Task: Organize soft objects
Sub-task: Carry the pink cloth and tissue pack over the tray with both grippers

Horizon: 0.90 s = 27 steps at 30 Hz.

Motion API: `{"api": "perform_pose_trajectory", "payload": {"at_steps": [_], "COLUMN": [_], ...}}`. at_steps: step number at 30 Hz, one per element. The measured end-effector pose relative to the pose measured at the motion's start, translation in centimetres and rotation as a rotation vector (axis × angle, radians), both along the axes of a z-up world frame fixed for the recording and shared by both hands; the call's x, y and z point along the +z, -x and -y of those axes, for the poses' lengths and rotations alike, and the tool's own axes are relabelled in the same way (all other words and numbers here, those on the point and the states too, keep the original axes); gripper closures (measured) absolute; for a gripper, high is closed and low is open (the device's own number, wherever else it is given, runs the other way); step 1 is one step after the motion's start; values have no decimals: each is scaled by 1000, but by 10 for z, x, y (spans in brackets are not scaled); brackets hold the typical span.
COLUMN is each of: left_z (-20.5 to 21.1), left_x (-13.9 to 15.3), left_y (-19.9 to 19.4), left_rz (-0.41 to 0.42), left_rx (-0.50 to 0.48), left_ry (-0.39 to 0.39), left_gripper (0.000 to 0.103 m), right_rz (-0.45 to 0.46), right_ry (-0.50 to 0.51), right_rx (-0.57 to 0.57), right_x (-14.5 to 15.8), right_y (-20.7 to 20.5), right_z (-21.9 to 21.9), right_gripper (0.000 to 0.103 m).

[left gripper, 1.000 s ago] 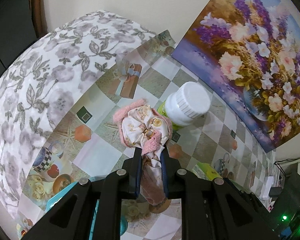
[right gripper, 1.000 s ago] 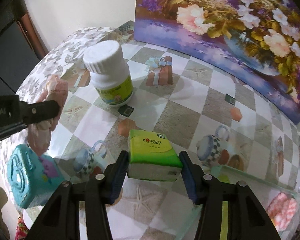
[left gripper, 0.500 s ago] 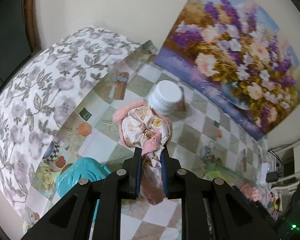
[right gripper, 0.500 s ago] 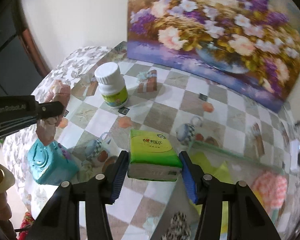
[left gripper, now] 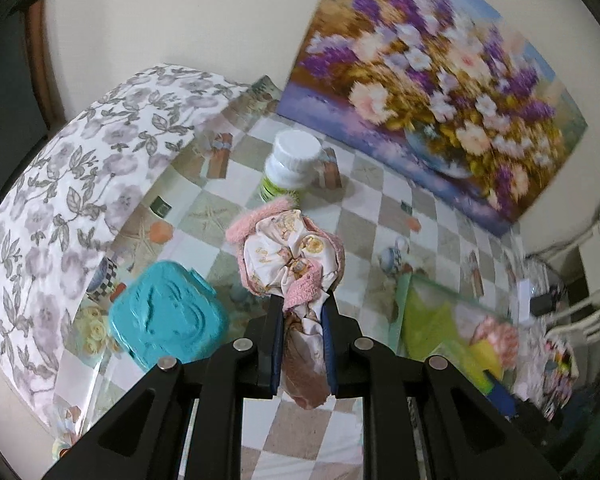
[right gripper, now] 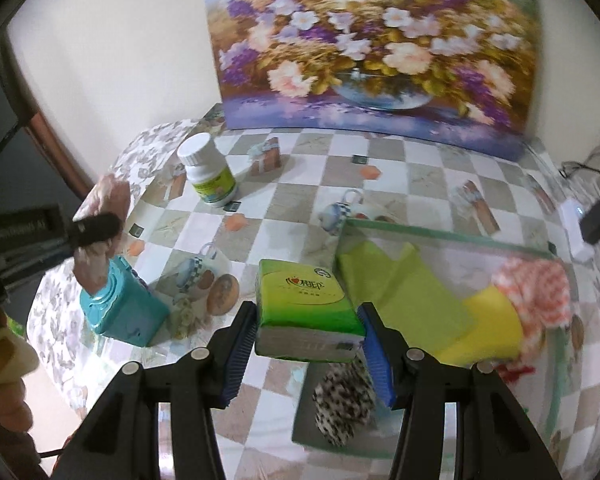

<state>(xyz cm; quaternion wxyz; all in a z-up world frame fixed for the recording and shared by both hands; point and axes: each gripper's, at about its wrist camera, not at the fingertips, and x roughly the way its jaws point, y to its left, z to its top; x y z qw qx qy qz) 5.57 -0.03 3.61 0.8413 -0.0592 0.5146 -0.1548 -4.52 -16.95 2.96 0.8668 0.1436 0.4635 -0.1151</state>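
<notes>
Midway: left gripper (left gripper: 302,320) jaws pinching scrunchie (left gripper: 290,256), right gripper (right gripper: 308,336) jaws clamping tissue pack (right gripper: 306,300); glass tray (right gripper: 440,236), lower right, already partly filled.

Both wrist views look steeply down from close above; both show the white bottle (left gripper: 292,160) and flower painting (right gripper: 372,44)

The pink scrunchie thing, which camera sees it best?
The left wrist view: the pink scrunchie fills the middle, pinched in the left gripper, frills clear. The right wrist view shows it only small and blurred at the left edge, partly behind that gripper.
</notes>
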Motion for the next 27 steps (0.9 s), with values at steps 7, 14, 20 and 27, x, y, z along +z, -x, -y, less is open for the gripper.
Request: {"api": "perform_pose_trajectory", "payload": {"at_steps": [7, 14, 20, 27], "left_z": [34, 70, 110, 142], "left_x": [-6, -12, -22, -42], "left_y": [33, 62, 85, 101], "left_rz": [21, 23, 7, -48], "left_rx": [-123, -247, -383, -481], "left_ry": [-62, -87, -112, -107], "left_gripper": [85, 85, 85, 84], "right_rz": [20, -9, -53, -98], "right_ry": [-10, 24, 21, -29], "right_rx": [-108, -257, -401, -480], "right_x": [5, -1, -15, -38], "right_y": [39, 70, 96, 109], "right_z": [23, 65, 110, 136], "right_gripper": [49, 49, 49, 48]}}
